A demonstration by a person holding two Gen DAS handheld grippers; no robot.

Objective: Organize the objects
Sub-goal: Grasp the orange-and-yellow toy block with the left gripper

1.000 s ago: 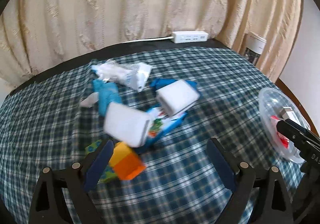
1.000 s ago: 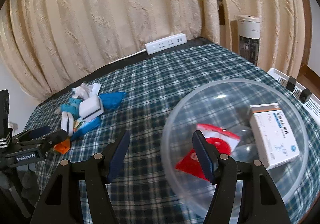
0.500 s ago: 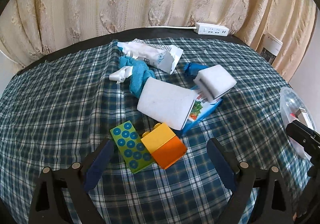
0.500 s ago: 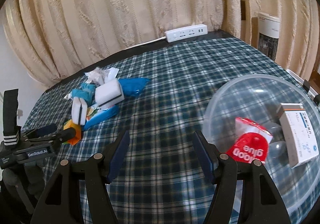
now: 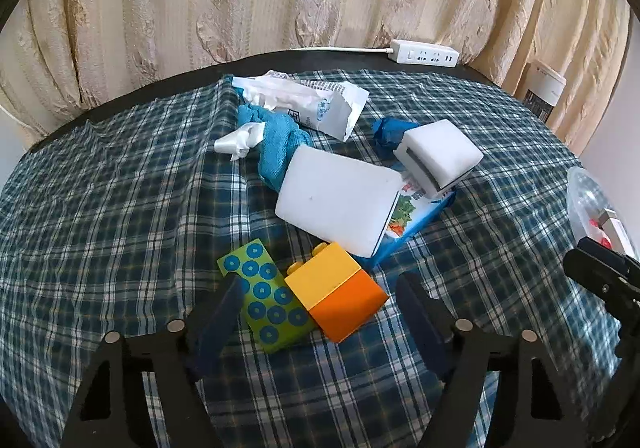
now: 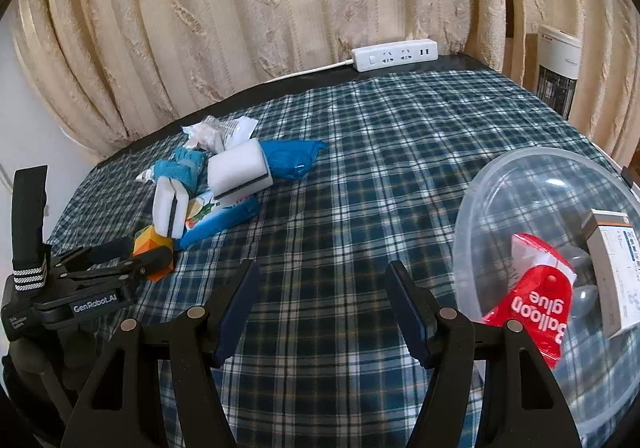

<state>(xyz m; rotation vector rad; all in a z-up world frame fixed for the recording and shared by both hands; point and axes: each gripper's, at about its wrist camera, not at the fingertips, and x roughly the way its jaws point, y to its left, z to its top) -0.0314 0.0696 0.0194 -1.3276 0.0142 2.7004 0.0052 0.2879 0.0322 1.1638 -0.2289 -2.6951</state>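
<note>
Left claw point(image 5: 320, 300), just narrowing, brackets the toy blocks point(image 5: 304, 294) without pinching; right claw point(image 6: 322, 288) hangs spread, empty.

Hidden and cut-off things

The clear bowl point(image 6: 520, 184) runs off the picture's right edge, and the small words on the white box point(image 6: 612, 272) inside it are too tiny to read.

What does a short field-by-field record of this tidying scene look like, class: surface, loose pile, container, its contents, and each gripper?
surface: table under a blue plaid cloth
loose pile: toy bricks, two white sponges, blue cloth, snack packet
container: clear plastic bowl, apart from the pile
contents: red balloon glue packet, white carton
left gripper: jaws just been closing around the bricks, pads not yet pressing
right gripper: open, nothing between jaws
</note>
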